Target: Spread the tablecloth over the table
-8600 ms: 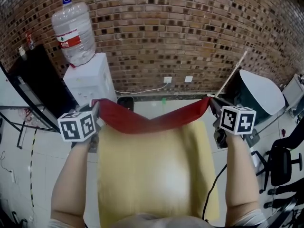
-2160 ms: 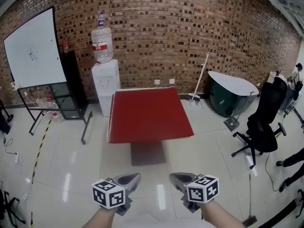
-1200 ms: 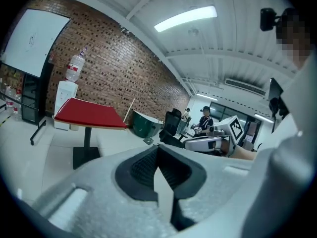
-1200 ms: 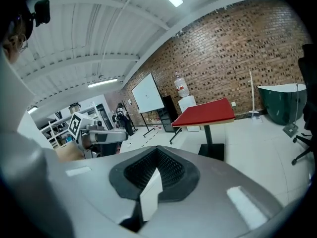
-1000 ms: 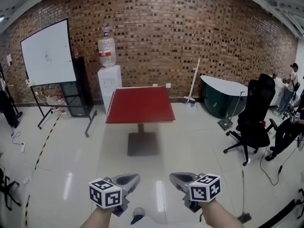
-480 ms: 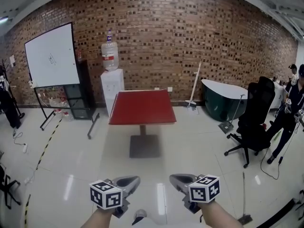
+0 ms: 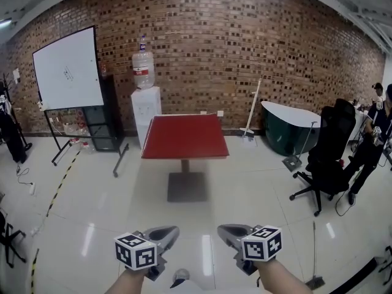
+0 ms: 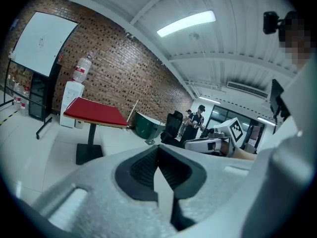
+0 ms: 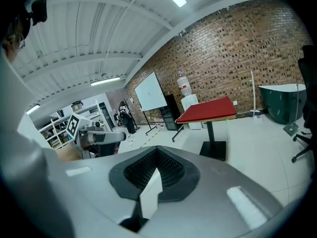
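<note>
A red tablecloth (image 7: 185,136) lies flat over the square pedestal table, a few steps ahead of me in the middle of the room; its front edge hangs a little over the tabletop. Both grippers are held low in front of me, far from the table. The left gripper (image 7: 174,230) and the right gripper (image 7: 222,229) are both shut with nothing between their jaws. The left gripper view shows its closed jaws (image 8: 158,150) and the red-covered table (image 8: 94,112) at the left. From the right gripper, its closed jaws (image 9: 157,153) and the table (image 9: 210,110) are seen.
A whiteboard (image 7: 67,69) and black shelf stand at the back left, a water dispenser (image 7: 146,106) behind the table. A broom (image 7: 251,112), dark green tub (image 7: 288,127) and black office chair (image 7: 327,155) are at the right, with people (image 7: 373,133) beyond. Glossy white floor surrounds the table.
Several seconds ago both grippers held the red cloth over the bare table; now it lies spread and I stand well back. Over the last second the view barely shifts.
</note>
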`<state>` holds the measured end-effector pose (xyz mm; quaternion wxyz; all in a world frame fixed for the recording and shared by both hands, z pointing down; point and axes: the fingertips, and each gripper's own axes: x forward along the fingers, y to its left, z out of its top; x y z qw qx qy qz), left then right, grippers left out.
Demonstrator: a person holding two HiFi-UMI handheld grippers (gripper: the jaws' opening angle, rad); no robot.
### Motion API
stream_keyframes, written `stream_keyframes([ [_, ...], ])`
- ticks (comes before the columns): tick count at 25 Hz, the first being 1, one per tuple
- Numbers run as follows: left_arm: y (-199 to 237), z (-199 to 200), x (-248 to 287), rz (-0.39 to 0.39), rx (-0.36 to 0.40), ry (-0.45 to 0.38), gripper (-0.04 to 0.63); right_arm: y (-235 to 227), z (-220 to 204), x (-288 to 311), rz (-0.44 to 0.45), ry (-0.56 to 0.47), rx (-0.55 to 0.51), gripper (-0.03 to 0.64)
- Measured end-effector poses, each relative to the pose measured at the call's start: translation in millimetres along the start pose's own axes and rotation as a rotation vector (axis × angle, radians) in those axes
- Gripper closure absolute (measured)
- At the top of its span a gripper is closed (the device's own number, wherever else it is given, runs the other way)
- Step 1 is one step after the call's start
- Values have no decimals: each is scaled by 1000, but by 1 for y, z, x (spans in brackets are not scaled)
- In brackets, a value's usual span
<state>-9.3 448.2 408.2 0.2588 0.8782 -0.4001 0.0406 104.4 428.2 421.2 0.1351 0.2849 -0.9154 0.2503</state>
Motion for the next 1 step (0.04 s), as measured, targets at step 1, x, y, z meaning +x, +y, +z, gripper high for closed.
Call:
stream_keyframes([
  [1,-1,-2,0,-1,0,0,594,0,-2,-1,-1,-1,1,618],
])
